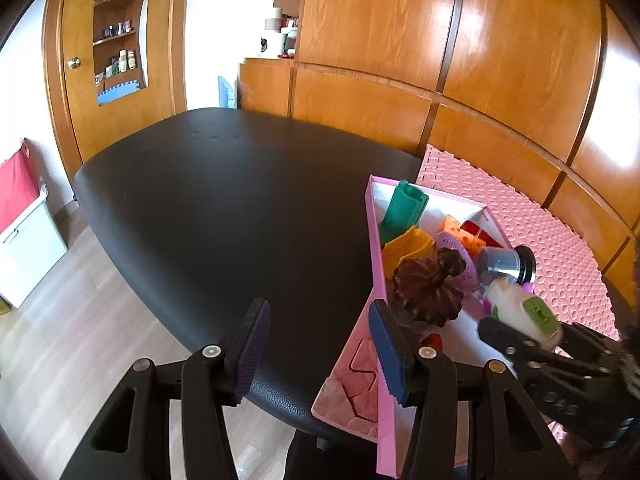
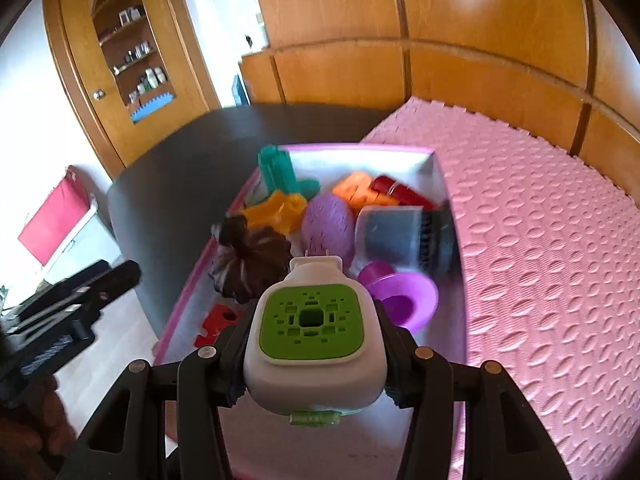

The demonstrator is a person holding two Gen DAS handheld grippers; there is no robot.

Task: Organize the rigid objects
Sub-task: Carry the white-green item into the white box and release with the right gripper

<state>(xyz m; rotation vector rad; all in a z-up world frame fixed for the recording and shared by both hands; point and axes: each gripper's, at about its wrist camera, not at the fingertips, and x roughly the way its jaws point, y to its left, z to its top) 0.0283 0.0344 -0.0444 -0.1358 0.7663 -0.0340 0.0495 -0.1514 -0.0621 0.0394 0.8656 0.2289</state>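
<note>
A pink box (image 1: 375,236) on the black table holds several rigid toys: a green block (image 1: 402,210), a yellow piece (image 1: 408,250), a brown pumpkin shape (image 1: 426,292), a purple egg (image 2: 330,226), a grey jar (image 2: 400,240), a purple cup (image 2: 404,294). My right gripper (image 2: 314,360) is shut on a white device with a green face (image 2: 312,316) and holds it above the box's near end; it also shows in the left wrist view (image 1: 524,312). My left gripper (image 1: 320,354) is open and empty at the box's left wall.
The black table (image 1: 224,200) stretches left of the box. A pink foam mat (image 2: 540,220) lies right of the box, against the wooden wall panels (image 1: 440,60). A white bin with a red cloth (image 1: 20,220) stands on the floor at left.
</note>
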